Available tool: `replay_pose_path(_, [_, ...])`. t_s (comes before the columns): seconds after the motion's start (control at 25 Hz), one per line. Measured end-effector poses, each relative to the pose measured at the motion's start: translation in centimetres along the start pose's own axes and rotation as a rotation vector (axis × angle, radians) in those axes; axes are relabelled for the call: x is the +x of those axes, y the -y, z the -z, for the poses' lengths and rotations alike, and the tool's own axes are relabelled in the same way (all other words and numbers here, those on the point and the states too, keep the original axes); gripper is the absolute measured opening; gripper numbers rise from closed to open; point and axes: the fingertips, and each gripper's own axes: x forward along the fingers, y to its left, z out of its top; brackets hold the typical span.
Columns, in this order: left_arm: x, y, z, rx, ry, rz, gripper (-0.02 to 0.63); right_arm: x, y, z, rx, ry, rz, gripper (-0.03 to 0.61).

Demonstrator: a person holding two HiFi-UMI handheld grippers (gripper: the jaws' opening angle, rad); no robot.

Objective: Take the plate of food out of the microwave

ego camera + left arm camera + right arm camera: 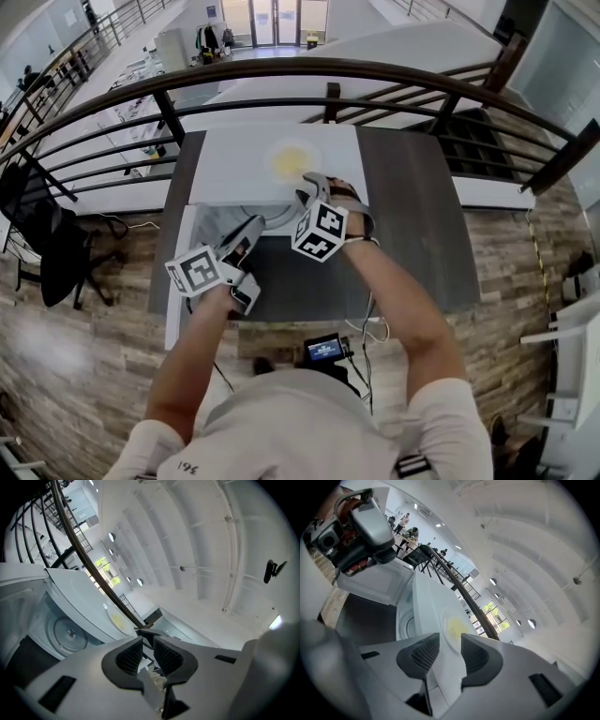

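The round white plate of yellow food (291,161) is already set on top of the white boxy microwave (225,155), at 12 o'clock from its open cavity; only withdrawal seems left. The right gripper (451,641) is tilted down, jaws parted around the plate's rim without pressing. The left gripper (148,637) is held level at 7 o'clock, jaws together, empty

Microwave (246,155) casing: white, smooth, slight sheen. Plate (292,161): glossy white. Right tongs' pads (424,653): black, ribbed, matt. Floor (94,328): wood planks.
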Motion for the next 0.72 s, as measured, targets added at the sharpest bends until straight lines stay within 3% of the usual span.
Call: replay_pose_path(0.72, [-1.8,3.7,-0.5,0.148,0.011,0.061,0.055,-8.1,2.2,-1.9,0.123,0.117,0.092,0.121])
